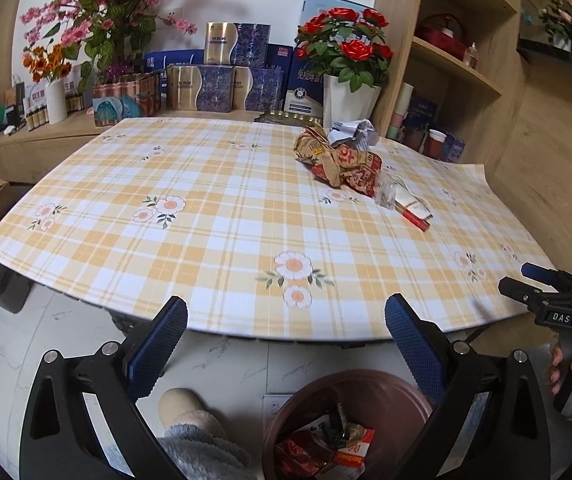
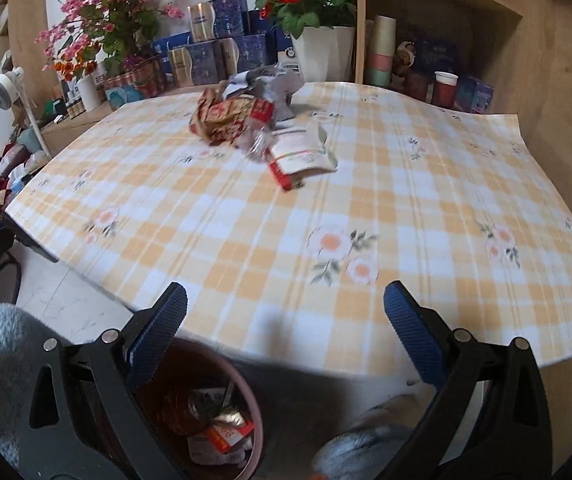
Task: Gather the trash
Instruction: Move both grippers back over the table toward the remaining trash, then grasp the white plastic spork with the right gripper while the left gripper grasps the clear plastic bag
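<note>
Table with yellow-and-white plaid floral cloth fills the space ahead of both grippers, its near edge just past the fingertips. Wooden shelf unit stands beyond the table's far right corner, far ahead and right of the left gripper. Brown round plastic trash bin sits on the white tile floor below the table edge, under and between the left gripper's fingers; in the right wrist view the same bin is under the right gripper's left finger, with red and white wrappers inside. White pot of red artificial roses stands behind the table's far edge, ahead and slightly right of the left gripper. Stack of blue-and-gold gift boxes lies far ahead, just left of the roses. Crumpled brown-and-red paper food wrappers lie on the far right part of the cloth, well ahead of the left gripper and ahead-left of the right one. Crumpled grey-white paper touches the wrappers' far side. Flat white-and-red carton lies just beside the wrappers on their near side, closest trash to the right gripper, with a clear plastic scrap touching it. Left gripper spread wide, holding nothing, over the table's near edge. Right gripper likewise spread wide, nothing between its fingers, well apart from the trash
</note>
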Demonstrator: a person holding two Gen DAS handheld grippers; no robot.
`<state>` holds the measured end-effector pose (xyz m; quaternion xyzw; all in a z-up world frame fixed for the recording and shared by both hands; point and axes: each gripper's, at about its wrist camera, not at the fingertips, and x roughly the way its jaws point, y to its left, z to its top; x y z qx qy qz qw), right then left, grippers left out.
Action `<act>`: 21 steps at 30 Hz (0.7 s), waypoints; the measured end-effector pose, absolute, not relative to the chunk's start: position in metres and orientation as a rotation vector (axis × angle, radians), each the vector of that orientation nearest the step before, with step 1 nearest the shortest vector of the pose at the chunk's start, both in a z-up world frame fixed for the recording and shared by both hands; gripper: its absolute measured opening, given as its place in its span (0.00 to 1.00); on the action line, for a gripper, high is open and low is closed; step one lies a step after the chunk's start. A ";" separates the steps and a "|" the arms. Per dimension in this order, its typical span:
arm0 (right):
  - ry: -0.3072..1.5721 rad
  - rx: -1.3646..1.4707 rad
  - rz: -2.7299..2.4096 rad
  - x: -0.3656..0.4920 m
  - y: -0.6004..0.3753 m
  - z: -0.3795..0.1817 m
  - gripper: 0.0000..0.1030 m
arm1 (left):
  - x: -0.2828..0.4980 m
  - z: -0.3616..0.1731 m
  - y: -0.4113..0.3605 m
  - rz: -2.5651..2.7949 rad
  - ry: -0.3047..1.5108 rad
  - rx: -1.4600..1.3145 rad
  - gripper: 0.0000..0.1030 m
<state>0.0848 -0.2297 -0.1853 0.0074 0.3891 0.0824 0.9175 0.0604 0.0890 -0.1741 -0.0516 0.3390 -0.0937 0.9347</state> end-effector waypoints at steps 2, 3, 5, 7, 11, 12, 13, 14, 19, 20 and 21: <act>0.800 0.010 0.172 0.097 -0.233 -0.184 0.94 | 0.073 -0.172 0.087 -0.196 0.697 -0.116 0.94; 0.800 0.006 0.174 0.105 -0.234 -0.183 0.94 | 0.079 -0.171 0.086 -0.199 0.696 -0.118 0.94; 0.803 0.002 0.184 0.119 -0.237 -0.183 0.94 | 0.091 -0.169 0.082 -0.208 0.695 -0.121 0.94; 0.810 -0.001 0.198 0.136 -0.239 -0.183 0.94 | 0.104 -0.168 0.078 -0.218 0.698 -0.126 0.94; 0.821 -0.031 0.216 0.176 -0.238 -0.187 0.94 | 0.130 -0.168 0.069 -0.238 0.699 -0.133 0.94; 0.824 -0.037 0.217 0.183 -0.238 -0.188 0.94 | 0.139 -0.168 0.065 -0.244 0.696 -0.134 0.94; 0.832 -0.048 0.219 0.195 -0.237 -0.190 0.94 | 0.144 -0.169 0.063 -0.250 0.695 -0.134 0.94; 0.840 -0.059 0.223 0.208 -0.236 -0.192 0.94 | 0.150 -0.169 0.060 -0.256 0.695 -0.135 0.94; 0.854 -0.049 0.265 0.251 -0.235 -0.198 0.85 | 0.170 -0.169 0.051 -0.281 0.692 -0.141 0.94; 0.855 -0.041 0.272 0.258 -0.236 -0.198 0.84 | 0.174 -0.170 0.049 -0.284 0.693 -0.142 0.94; 0.850 -0.036 0.270 0.267 -0.237 -0.197 0.83 | 0.177 -0.171 0.048 -0.287 0.694 -0.143 0.94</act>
